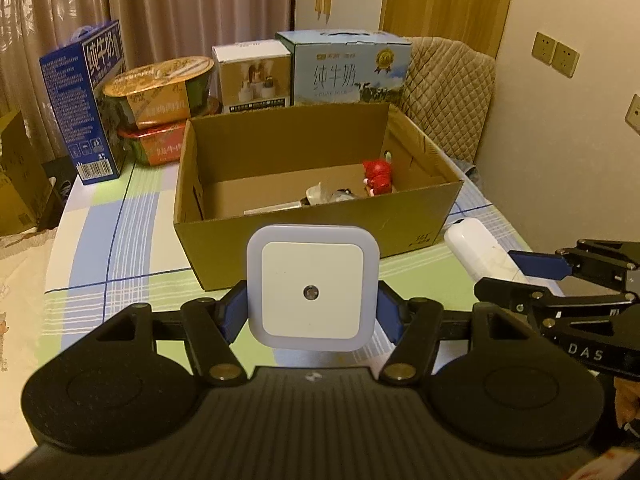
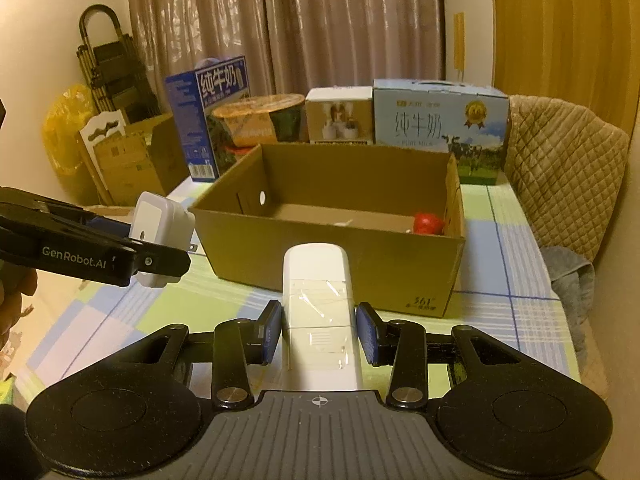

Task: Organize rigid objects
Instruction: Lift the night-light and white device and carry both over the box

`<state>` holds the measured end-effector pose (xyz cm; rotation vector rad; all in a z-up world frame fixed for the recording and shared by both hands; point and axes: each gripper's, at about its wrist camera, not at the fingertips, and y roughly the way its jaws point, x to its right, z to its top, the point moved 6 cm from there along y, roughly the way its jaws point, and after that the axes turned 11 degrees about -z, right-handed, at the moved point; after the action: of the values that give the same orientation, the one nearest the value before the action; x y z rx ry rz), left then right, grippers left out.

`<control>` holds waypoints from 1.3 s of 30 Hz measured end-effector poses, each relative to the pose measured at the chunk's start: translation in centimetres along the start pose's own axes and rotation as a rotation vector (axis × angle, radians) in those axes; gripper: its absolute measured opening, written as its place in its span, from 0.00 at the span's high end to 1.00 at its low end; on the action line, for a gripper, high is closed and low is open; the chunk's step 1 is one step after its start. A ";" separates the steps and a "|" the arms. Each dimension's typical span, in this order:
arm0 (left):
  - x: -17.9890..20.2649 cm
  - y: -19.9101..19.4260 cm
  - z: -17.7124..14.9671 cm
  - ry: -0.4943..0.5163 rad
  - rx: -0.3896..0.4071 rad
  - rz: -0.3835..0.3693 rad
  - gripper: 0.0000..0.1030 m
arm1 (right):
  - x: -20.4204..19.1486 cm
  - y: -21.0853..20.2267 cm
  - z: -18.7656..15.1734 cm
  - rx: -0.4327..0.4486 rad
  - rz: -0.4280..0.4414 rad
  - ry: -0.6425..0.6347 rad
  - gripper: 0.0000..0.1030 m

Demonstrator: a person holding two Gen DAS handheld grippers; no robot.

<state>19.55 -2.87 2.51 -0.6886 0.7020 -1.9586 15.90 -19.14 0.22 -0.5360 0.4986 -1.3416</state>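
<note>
Left wrist view: the left tool (image 1: 312, 314) clamps a square night light (image 1: 313, 289) just before the cardboard box (image 1: 320, 208); released early, it could strike the near wall.

Right wrist view: the right tool (image 2: 318, 330) grips a white remote (image 2: 318, 312) near its rear, so it may pivot or slip.

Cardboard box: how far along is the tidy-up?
Done: a red toy and some small bits already lie in the cardboard box. In hand: left gripper holds a night light, right gripper a white remote. Left: drop both in.
</note>
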 end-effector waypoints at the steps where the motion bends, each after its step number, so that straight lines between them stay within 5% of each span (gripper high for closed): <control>1: 0.1 -0.2 0.0 0.001 0.002 0.001 0.41 | 0.0 -0.5 0.2 0.005 0.002 0.004 0.64; 26: 1.8 -1.6 1.2 0.030 0.027 0.002 0.41 | 1.6 -2.4 1.9 0.032 -0.011 0.029 0.64; 39: 0.8 -1.0 4.4 0.078 0.035 0.034 0.41 | 3.8 -1.2 7.2 0.036 -0.031 0.014 0.64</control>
<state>21.73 -4.04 6.40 -0.5784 0.7206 -1.9701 20.06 -22.53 6.44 -0.5068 0.4782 -1.3825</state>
